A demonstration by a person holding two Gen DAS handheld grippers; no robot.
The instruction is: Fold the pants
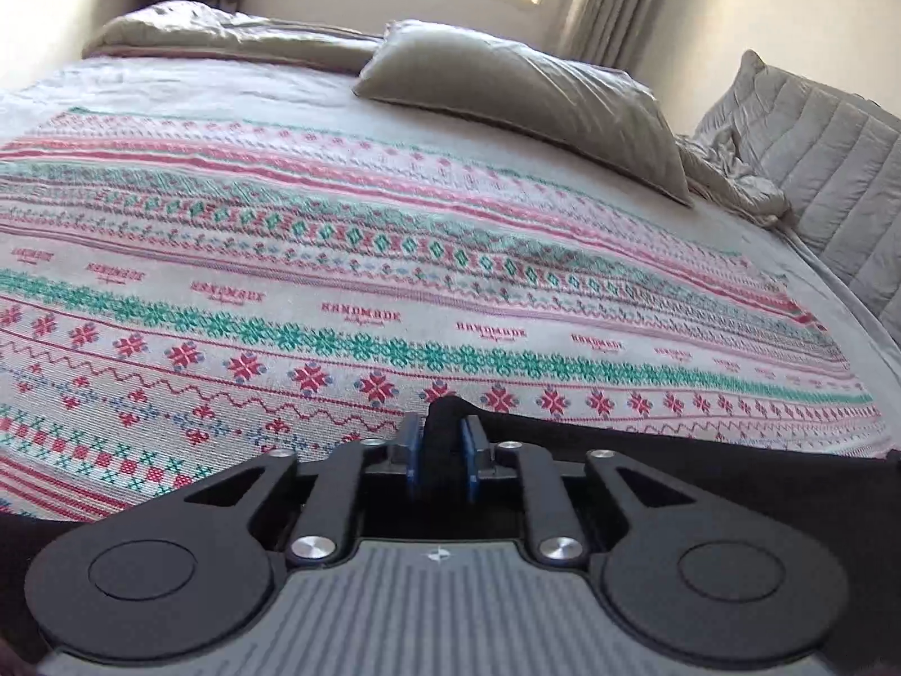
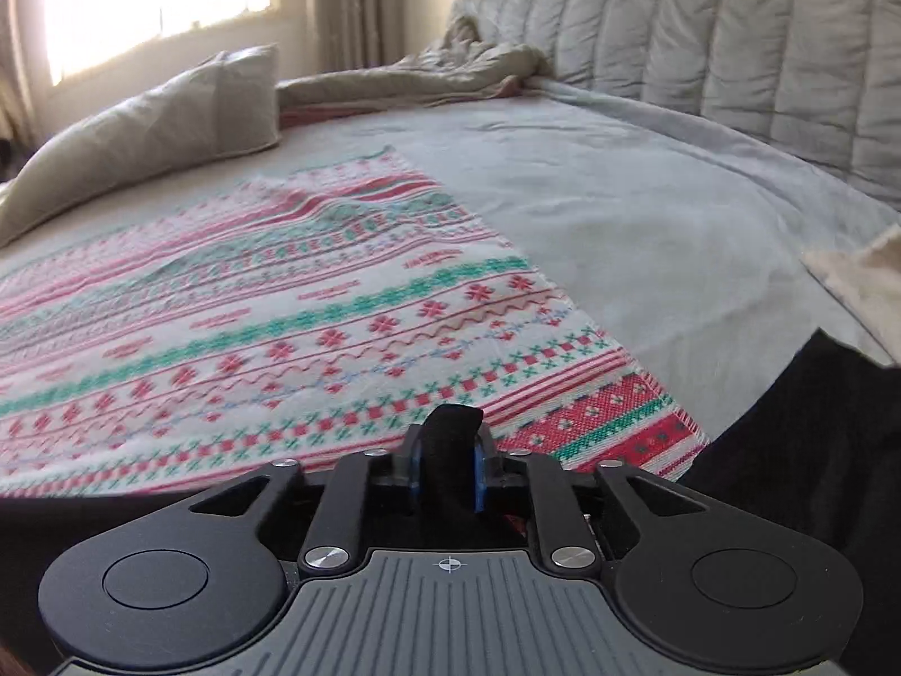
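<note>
1. Left gripper (image 1: pixel 441 453): jaws nearly closed, pinching a bunched fold of the black pants (image 1: pixel 704 445). The fabric trails off to the right below the gripper, along the near edge of the bed.
2. Right gripper (image 2: pixel 447 465): jaws likewise nearly closed on a bunch of the same black cloth, which hangs dark at the lower right of the right wrist view.
3. Both pinches sit low over the near part of the patterned blanket (image 1: pixel 338 293). Most of the garment lies below the cameras and cannot be assessed.
4. Beyond: a plain grey sheet (image 2: pixel 619 197), a pillow (image 1: pixel 523 96), a crumpled duvet (image 2: pixel 428 79), and a quilted headboard (image 2: pixel 704 17).
5. Risk, judged: each grip holds only a narrow bunch, so cloth could slip if the hands pull apart. Uneven travel would skew the fold. Dragging could ruck the blanket beneath.
</note>
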